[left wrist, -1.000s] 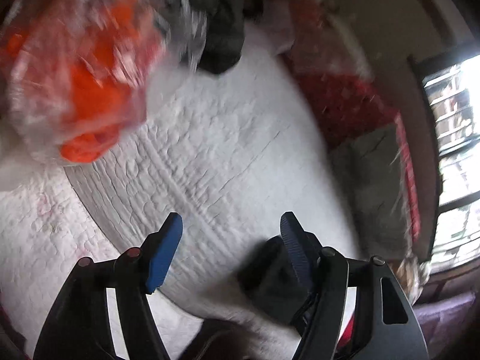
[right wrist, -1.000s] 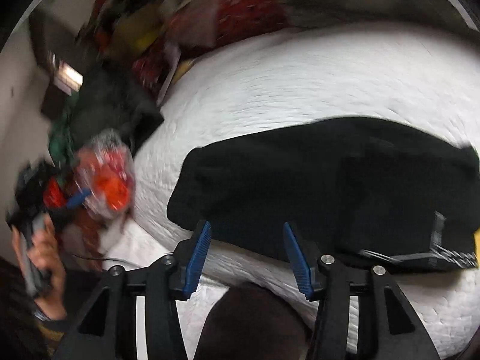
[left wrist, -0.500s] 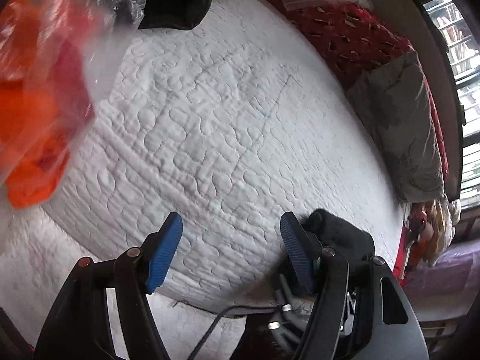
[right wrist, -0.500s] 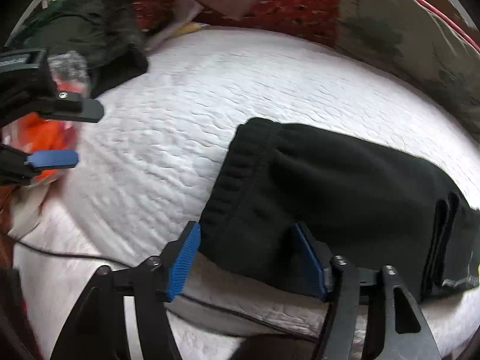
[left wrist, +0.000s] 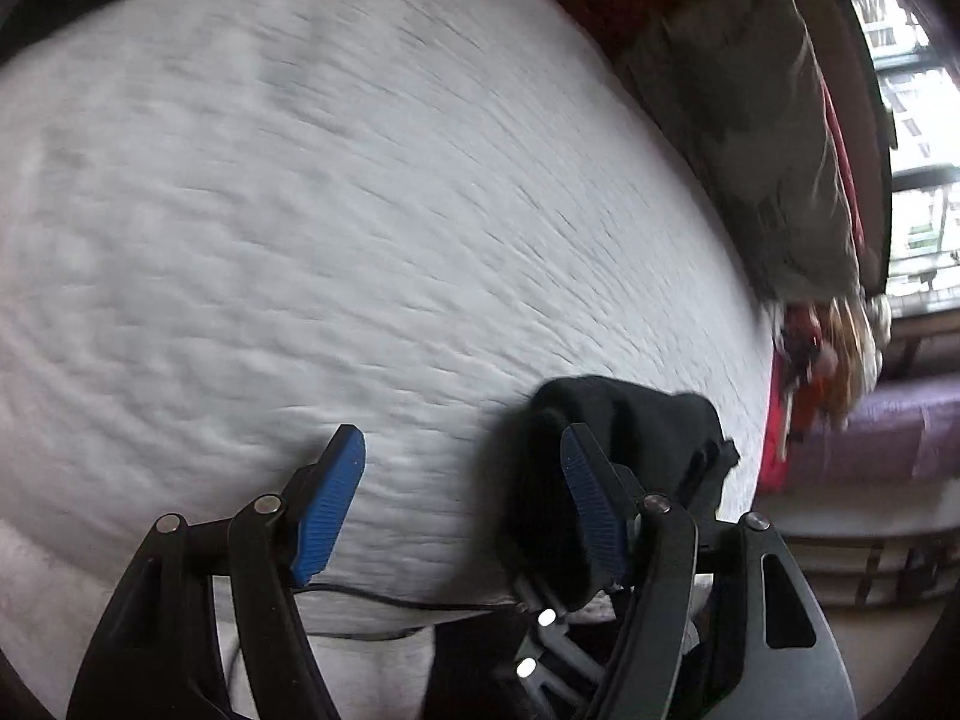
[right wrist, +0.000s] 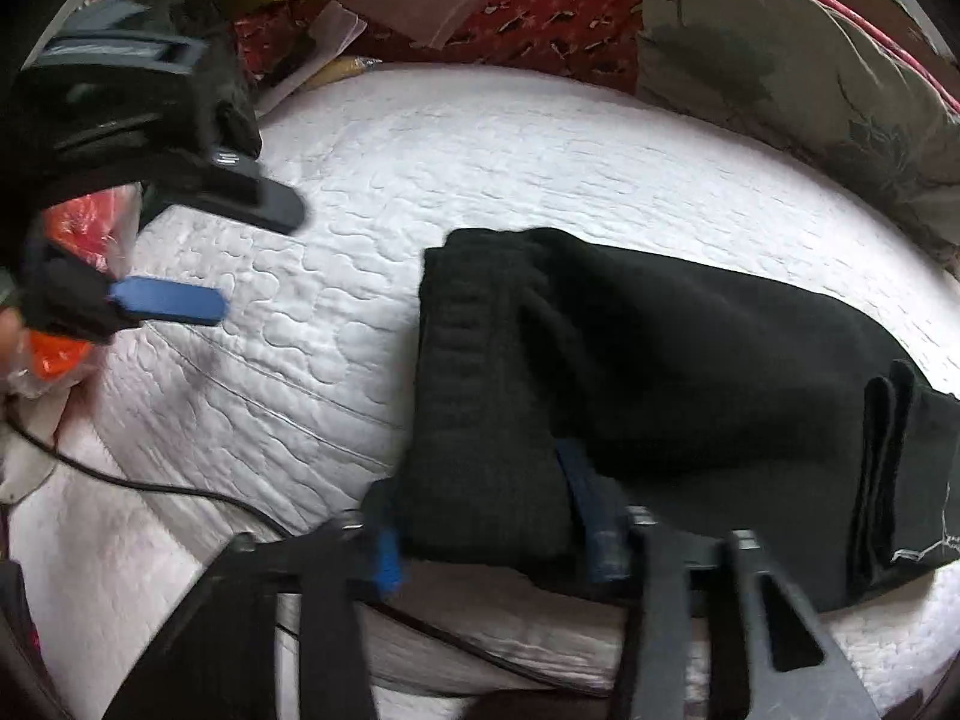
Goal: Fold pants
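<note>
Black pants (right wrist: 690,372) lie folded lengthwise on the white quilted bed (right wrist: 480,168), waistband at the left, leg cuffs at the right. My right gripper (right wrist: 480,516) straddles the near corner of the waistband, the cloth between its blue pads; the jaws stand apart around the thick fabric. My left gripper (left wrist: 462,498) is open and empty over the quilt (left wrist: 300,210), with the pants' end (left wrist: 624,420) just behind its right finger. The left gripper also shows at the left of the right wrist view (right wrist: 198,252), apart from the pants.
A grey-green pillow (right wrist: 810,60) and red patterned cloth (right wrist: 540,6) lie at the bed's far side. An orange item in clear plastic (right wrist: 72,228) and dark clothes sit at the left. A black cable (right wrist: 150,486) runs along the near bed edge.
My right gripper has pushed forward so the waistband corner now sits between its fingers. My left gripper has swung right toward the pants; the orange bag has left its view.
</note>
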`<state>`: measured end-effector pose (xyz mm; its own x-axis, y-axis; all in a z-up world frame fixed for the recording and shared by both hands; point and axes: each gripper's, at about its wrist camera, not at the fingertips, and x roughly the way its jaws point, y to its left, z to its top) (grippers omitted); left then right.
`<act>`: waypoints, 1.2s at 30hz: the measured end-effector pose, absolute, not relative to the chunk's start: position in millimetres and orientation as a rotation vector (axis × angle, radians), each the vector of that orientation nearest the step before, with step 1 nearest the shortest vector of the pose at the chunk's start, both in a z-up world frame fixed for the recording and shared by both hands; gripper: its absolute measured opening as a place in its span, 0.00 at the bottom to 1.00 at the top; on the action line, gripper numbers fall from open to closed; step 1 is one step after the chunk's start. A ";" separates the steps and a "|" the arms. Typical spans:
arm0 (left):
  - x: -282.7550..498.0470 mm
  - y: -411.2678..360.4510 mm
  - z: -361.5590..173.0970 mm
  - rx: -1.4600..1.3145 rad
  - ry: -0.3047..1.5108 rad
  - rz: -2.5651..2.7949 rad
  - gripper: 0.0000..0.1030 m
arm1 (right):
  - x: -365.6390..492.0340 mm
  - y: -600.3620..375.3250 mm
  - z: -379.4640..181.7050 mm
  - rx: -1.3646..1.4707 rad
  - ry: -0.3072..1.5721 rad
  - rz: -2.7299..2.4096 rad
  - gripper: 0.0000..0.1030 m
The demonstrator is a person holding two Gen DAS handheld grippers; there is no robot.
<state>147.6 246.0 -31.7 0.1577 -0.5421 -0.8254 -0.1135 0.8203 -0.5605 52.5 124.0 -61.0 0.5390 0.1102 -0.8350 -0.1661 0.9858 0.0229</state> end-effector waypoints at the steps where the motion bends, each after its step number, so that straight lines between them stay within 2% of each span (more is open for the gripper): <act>1: 151.0 238.0 -34.9 -0.582 1.413 -0.352 0.65 | 51.3 118.4 -59.6 -0.042 0.984 0.184 0.39; 9: 166.2 206.0 -52.7 -0.675 1.480 -0.424 0.65 | 50.8 105.3 -56.3 0.038 0.985 0.231 0.39; 10: 166.3 203.4 -50.9 -0.675 1.475 -0.424 0.62 | 51.9 104.1 -56.7 0.041 0.984 0.234 0.39; 11: 166.6 202.8 -47.9 -0.679 1.467 -0.429 0.54 | 52.0 103.6 -56.5 0.044 0.984 0.237 0.39; 12: 165.9 200.8 -47.5 -0.696 1.464 -0.449 0.27 | 52.4 103.6 -56.8 0.049 0.984 0.241 0.39; 26: 147.8 180.2 -11.6 -0.893 1.429 -0.468 0.24 | 44.9 59.6 -24.2 0.175 0.983 0.299 0.38; 36: 149.7 65.9 22.6 -0.839 1.431 -0.535 0.23 | 22.0 -26.2 12.0 0.342 0.902 0.276 0.38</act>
